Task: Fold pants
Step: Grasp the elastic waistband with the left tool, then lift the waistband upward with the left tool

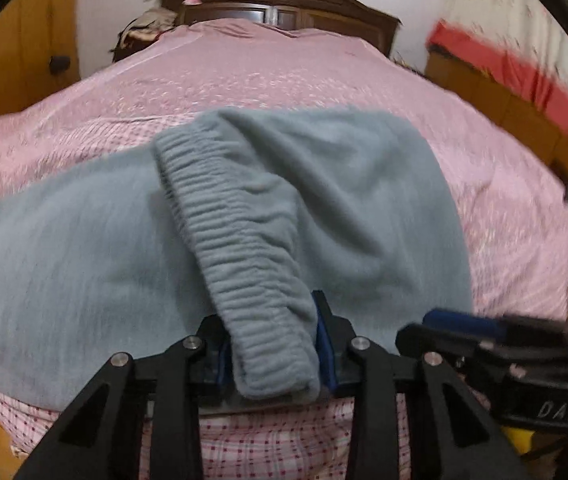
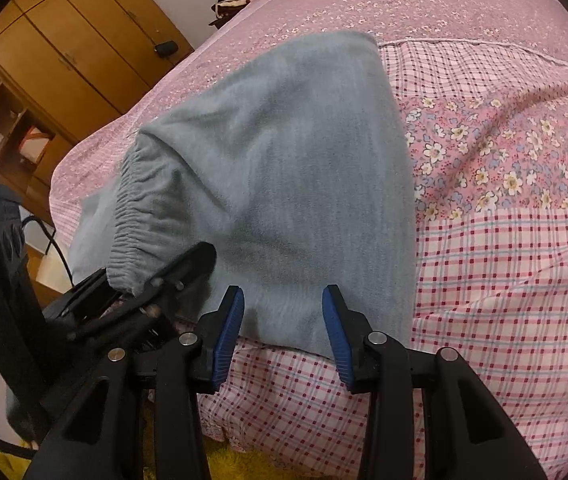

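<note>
Left claw pinches pants waistband; "DAS" on right claw.

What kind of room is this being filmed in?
Most likely a home bedroom. A large bed with pink floral and checked bedding fills the view, a dark wooden headboard stands behind it, and a wooden wardrobe lines the wall. Grey pants lie on the bed.

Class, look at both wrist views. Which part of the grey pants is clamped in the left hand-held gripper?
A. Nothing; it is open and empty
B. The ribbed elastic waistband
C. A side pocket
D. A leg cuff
B: in the left wrist view the left hand-held gripper is shut on the ribbed elastic waistband of the grey pants, which runs down between its blue pads.
</note>
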`<act>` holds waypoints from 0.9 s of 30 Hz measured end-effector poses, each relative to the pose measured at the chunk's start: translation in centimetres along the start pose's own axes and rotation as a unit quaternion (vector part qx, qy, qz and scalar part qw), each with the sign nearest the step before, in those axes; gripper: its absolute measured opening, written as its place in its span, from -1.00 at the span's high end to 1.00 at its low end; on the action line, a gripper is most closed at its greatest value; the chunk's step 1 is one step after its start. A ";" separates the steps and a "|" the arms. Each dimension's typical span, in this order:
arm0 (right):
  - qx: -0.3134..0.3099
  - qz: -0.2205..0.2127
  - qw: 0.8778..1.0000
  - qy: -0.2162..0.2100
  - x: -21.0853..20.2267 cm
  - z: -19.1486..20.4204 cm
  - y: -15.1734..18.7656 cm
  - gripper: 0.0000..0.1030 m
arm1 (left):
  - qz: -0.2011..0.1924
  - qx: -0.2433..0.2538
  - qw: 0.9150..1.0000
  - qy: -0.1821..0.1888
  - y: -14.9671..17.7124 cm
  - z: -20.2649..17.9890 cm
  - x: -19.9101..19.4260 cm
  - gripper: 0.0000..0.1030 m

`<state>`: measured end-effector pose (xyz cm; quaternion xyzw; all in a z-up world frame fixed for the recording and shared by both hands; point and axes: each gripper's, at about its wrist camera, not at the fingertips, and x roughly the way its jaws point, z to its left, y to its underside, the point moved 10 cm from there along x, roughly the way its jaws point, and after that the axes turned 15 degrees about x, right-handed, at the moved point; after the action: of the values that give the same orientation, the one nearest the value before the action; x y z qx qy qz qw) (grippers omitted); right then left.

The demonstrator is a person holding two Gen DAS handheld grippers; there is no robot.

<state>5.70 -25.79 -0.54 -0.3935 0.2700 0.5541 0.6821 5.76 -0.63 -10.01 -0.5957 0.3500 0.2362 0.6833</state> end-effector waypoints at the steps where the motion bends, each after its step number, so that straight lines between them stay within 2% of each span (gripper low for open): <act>1: -0.001 0.000 1.000 0.001 -0.1 -0.1 -0.1 0.18 | -0.002 -0.006 1.000 -0.001 0.0 0.4 -0.1 0.28; 9: -0.002 0.000 1.000 0.003 -0.4 -0.3 -0.2 0.18 | -0.005 -0.014 1.000 -0.006 -0.1 1.2 0.1 0.19; 11: -0.004 -0.001 1.000 0.005 -0.4 0.0 -0.2 0.18 | -0.005 -0.014 1.000 -0.002 -0.6 1.5 0.6 0.25; 13: -0.003 -0.002 1.000 0.005 -0.5 0.5 0.0 0.18 | -0.013 -0.012 1.000 0.013 -0.9 1.3 0.2 0.44; 18: -0.004 -0.016 1.000 0.005 -1.8 0.9 -0.1 0.18 | -0.049 -0.010 0.999 0.020 -1.8 1.2 -2.1 0.51; 23: -0.002 -0.036 0.999 0.002 -3.5 0.7 -0.6 0.18 | -0.081 0.028 0.996 -0.003 -3.6 0.9 -5.3 0.52; 27: 0.000 -0.043 0.999 -0.001 -4.5 0.4 -0.8 0.18 | -0.085 0.038 0.996 -0.015 -4.1 1.0 -6.8 0.51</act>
<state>5.41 -27.97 3.44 -0.4045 0.2519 0.5244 0.7056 4.59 0.22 -2.17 -0.5932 0.2966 0.1727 0.7283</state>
